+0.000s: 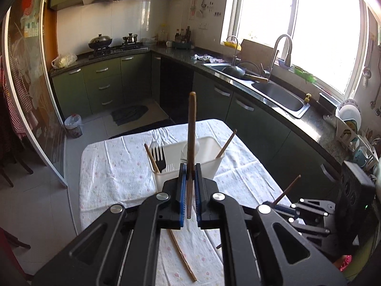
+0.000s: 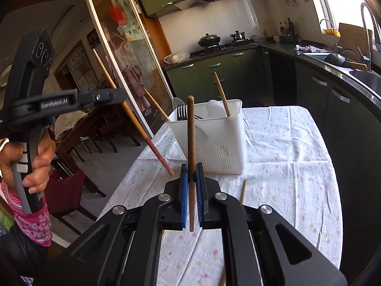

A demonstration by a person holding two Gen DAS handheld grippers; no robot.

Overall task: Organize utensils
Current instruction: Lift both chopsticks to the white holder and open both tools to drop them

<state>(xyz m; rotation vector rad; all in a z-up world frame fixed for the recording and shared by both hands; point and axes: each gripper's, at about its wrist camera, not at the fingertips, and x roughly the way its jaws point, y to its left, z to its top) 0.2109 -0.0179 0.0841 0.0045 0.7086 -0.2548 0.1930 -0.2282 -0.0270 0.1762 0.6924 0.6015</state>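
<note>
Gripping one dark brown wooden chopstick (image 1: 191, 143) between pressed-together blue pads, the left tool (image 1: 189, 170) holds it upright over the surface draped in a white floral cloth (image 1: 114, 174), directly in front of the white plastic rectangular utensil caddy (image 1: 209, 164). The right tool (image 2: 191, 171) pinches a second brown wooden chopstick (image 2: 191, 143) the same way, its tip rising in front of the caddy's slotted near wall.

Much is cut off. Each held stick's lower end hangs behind the tool body, and the caddy's inner dividers cannot be made out. In the right wrist view the left tool appears side-on at the far left, and its stick slants down with a red-patterned end; a hand (image 2: 35, 162) squeezes its grip.

Counted inside the caddy: two light wooden chopsticks, one leaning at the left end (image 1: 152, 158) and one at the right end (image 1: 226, 143); one black fork (image 1: 158, 157); one pale spoon (image 2: 215, 109); other items are too washed out to tell. Two more chopsticks lie loose on the cloth: one beneath the left tool (image 1: 183, 255), and one (image 2: 243, 191) just beside the right tool, near the caddy's base.
</note>
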